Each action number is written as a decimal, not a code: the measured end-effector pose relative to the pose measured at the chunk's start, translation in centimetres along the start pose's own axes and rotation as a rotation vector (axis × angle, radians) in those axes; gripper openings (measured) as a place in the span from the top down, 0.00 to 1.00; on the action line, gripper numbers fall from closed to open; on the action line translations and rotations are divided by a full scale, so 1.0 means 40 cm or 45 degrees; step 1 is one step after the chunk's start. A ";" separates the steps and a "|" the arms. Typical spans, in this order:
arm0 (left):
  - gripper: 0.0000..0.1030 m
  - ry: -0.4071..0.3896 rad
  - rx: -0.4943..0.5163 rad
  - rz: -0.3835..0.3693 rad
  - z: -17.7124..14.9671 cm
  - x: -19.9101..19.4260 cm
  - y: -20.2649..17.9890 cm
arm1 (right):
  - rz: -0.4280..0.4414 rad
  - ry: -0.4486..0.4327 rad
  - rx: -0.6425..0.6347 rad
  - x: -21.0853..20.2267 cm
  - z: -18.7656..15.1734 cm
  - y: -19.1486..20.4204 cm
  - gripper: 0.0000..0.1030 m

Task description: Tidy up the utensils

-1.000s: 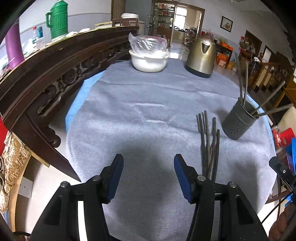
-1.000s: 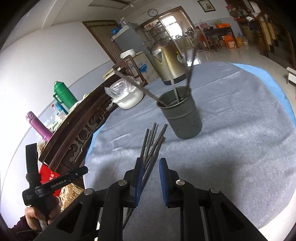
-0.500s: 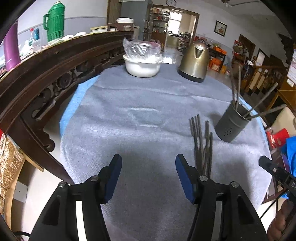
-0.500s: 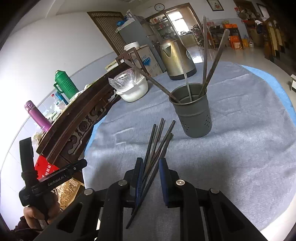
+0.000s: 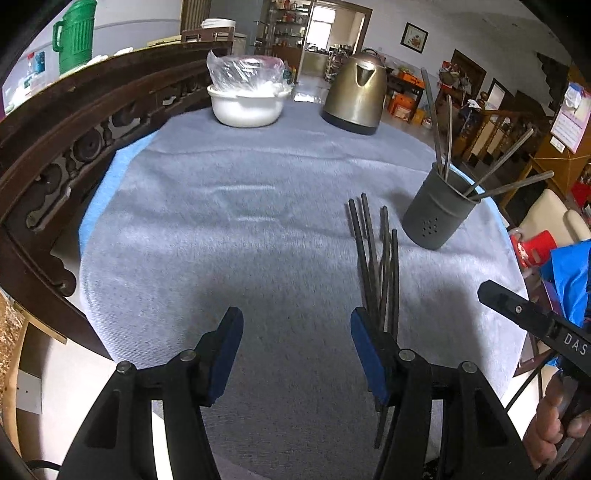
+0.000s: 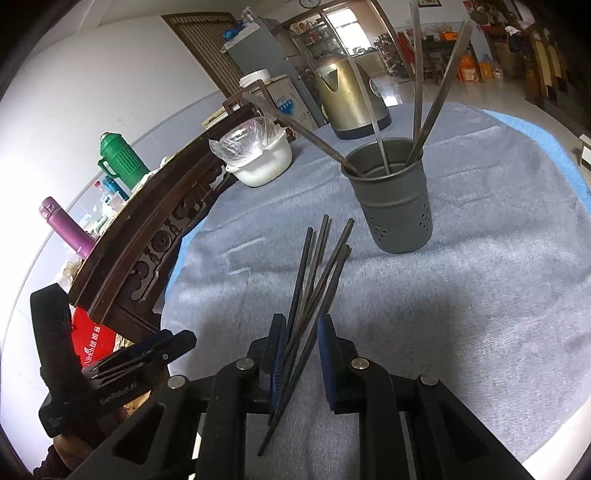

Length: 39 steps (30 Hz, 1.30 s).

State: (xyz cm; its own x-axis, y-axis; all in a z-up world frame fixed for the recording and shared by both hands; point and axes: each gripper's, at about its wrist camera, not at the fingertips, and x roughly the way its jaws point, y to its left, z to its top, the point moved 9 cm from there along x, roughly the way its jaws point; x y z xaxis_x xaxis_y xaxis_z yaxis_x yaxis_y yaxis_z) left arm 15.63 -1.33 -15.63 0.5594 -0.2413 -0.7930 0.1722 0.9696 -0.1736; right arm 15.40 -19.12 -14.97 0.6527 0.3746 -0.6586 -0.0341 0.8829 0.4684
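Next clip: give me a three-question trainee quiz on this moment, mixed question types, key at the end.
1. True or false: the left gripper holds a chopstick between its fingers.
2. How many chopsticks already stand in the grey holder? A) none B) four C) ten
3. Fill in: the right gripper has the loose chopsticks between its ___.

Key
1. False: its fingers stand apart over bare grey cloth; the bundle lies beside its right finger.
2. B.
3. Fingers; whether they clamp the bundle yet is unclear.

Home dining rm: kettle [image 5: 355, 95], thermos [image 5: 74, 35], carved wood chair [image 5: 74, 122].
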 end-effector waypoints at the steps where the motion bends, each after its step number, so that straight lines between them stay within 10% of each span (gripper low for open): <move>1: 0.40 0.005 0.001 -0.004 -0.004 0.004 -0.001 | -0.002 0.002 0.002 0.004 -0.002 -0.001 0.80; 39: 0.40 0.107 -0.051 -0.079 -0.032 0.070 0.016 | -0.107 0.263 0.095 0.234 -0.017 -0.041 0.81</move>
State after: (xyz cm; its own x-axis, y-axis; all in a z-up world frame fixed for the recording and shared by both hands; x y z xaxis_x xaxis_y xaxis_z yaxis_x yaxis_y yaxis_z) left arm 16.27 -1.32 -18.72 0.4783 -0.2987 -0.8258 0.1710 0.9541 -0.2461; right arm 21.06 -16.86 -22.30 0.4818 0.3577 -0.7999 0.0750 0.8927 0.4444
